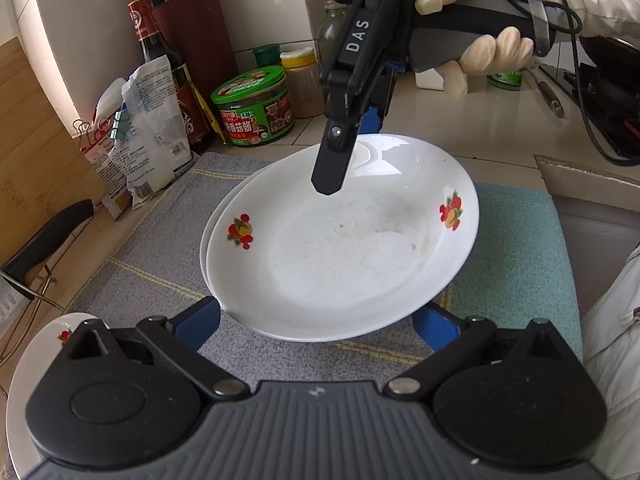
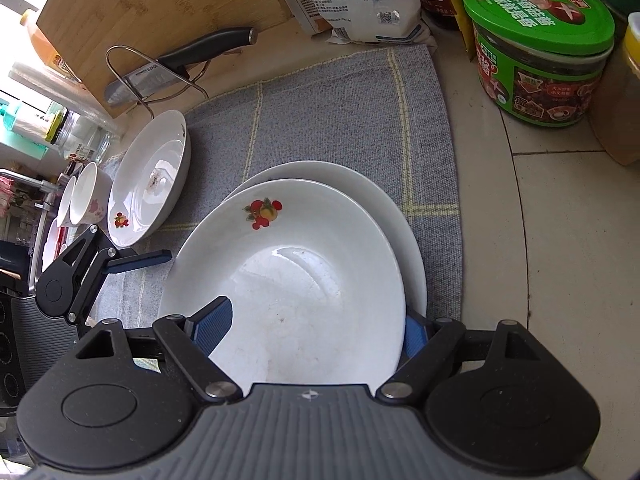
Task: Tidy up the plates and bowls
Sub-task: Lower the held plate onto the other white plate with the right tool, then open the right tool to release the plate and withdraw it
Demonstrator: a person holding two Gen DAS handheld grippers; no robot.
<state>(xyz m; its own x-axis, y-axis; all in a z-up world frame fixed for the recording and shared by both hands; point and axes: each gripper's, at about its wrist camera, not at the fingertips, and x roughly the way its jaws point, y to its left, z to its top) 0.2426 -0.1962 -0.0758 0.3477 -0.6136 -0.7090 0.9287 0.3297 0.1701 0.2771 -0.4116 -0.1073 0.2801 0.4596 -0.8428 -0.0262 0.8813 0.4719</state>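
Item: top plate point(image 1: 340, 248), white with fruit motifs, stacked off-centre and tilted on a plain lower plate point(image 1: 205, 248); both on the grey mat point(image 1: 160, 240), mid-surface.
Left tongs point(image 1: 320, 310): spread wide at the top plate's near rim, one tip meeting the rim, the other passing beneath it; cannot tell whether the pads press.
Right tongs point(image 2: 320, 312): spread, astride the far rim, one finger over the well, the other outside the rim; no pinch seen. Held by a gloved hand point(image 1: 480, 52).
Open room: bare grey mat behind and left of the stack; teal mat point(image 1: 516, 248) clear toward the right edge.
Crowded edges: green-lidded jar point(image 1: 254, 108), bottles and bags along the back edge; third plate point(image 2: 150, 180) and cups point(image 2: 90, 194) at the mat's left edge; knife on wire rack point(image 2: 176, 64) against the cutting board point(image 2: 152, 0).
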